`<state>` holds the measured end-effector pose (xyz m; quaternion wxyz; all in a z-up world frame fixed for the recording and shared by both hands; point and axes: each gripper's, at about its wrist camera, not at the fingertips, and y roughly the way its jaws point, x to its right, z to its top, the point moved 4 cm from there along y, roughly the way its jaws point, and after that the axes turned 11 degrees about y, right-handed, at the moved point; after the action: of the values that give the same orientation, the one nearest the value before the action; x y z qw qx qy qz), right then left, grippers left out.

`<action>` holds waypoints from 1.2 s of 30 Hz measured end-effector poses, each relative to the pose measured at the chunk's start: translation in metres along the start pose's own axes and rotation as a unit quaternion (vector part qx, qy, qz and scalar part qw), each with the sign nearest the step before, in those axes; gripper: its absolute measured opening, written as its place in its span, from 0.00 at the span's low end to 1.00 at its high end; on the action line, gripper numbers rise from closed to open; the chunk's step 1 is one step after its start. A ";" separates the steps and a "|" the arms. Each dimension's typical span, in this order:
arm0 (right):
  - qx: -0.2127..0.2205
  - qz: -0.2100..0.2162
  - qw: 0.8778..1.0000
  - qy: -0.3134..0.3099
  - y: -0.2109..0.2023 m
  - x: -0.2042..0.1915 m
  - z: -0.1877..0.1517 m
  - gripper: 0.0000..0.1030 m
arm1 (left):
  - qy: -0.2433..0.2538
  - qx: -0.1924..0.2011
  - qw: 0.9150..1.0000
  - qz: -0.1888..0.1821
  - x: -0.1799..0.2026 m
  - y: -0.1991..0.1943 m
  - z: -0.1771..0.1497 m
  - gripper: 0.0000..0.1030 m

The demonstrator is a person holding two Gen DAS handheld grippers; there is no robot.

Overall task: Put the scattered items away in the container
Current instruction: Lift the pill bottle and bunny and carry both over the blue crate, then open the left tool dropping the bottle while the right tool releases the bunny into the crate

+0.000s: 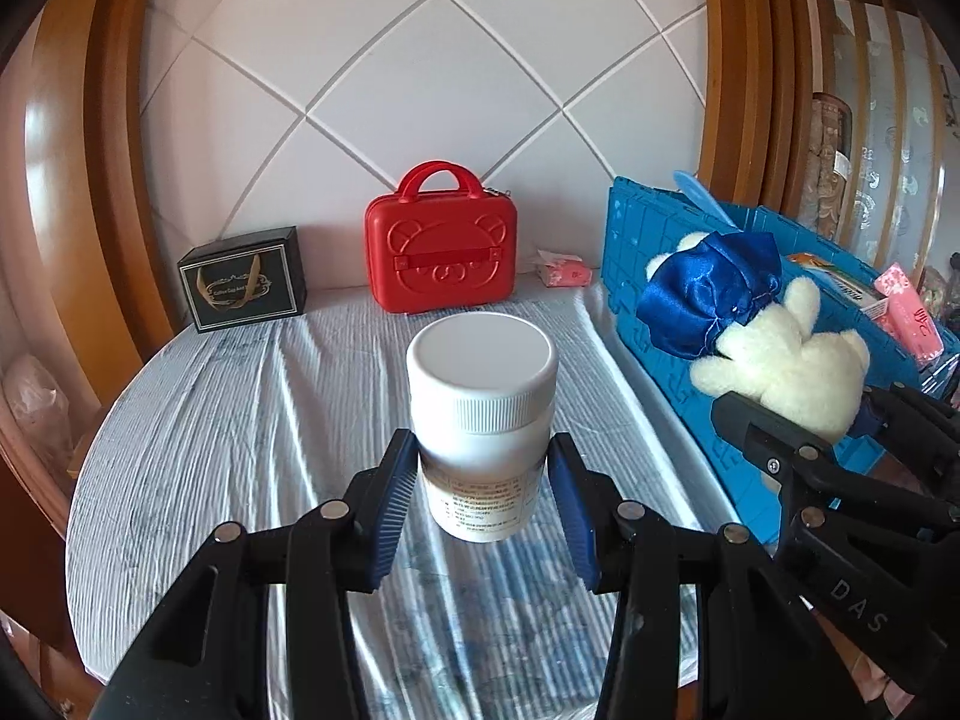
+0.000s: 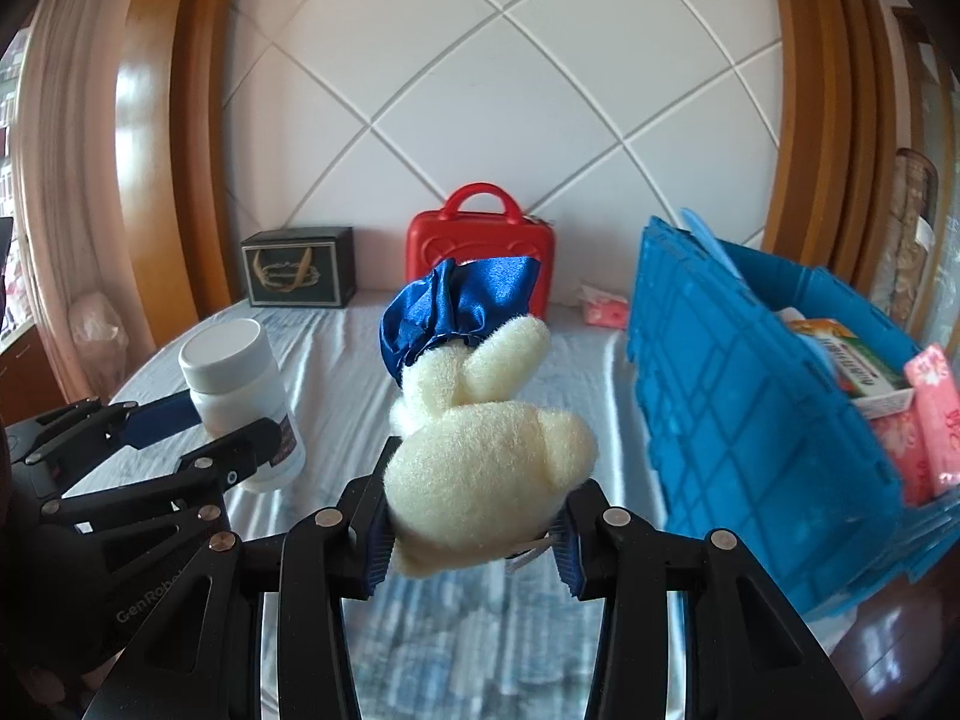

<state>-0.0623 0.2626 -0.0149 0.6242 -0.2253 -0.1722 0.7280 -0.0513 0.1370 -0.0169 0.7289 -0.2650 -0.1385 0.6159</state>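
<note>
The blue crate (image 2: 750,408) at frame right already holds a carton and pink packets. The right gripper (image 2: 471,531) has its jaws pinching the plush toy (image 2: 480,450) beside it; the left gripper (image 1: 483,501), jaws pressed on the white jar (image 1: 483,414), holds it at centre, above the bed. A pink packet (image 1: 561,270) lies at the back.

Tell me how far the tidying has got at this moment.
Done: a green-labelled box and pink packets lie in the blue crate. In hand: left gripper holds the white bottle; right gripper holds the plush toy. Left: a pink packet on the table.
</note>
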 end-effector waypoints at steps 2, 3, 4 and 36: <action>0.003 0.001 1.000 -0.003 -0.004 0.022 0.004 0.41 | -0.004 0.004 1.000 0.001 0.021 0.002 0.008 0.43; 0.006 0.003 1.000 -0.007 -0.007 0.033 0.006 0.41 | -0.007 0.006 1.000 0.004 0.031 0.003 0.012 0.43; 0.008 0.004 1.000 -0.011 -0.009 0.040 0.009 0.41 | -0.007 0.007 1.000 0.008 0.040 0.004 0.015 0.43; 0.077 -0.115 0.990 0.035 -0.066 0.301 0.122 0.41 | 0.070 0.101 0.991 -0.058 0.264 0.007 0.219 0.43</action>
<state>-0.1095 0.5743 0.0886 0.7251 -0.1802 -0.1188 0.6539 -0.1196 0.4410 0.1260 0.7942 -0.2236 -0.0392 0.5637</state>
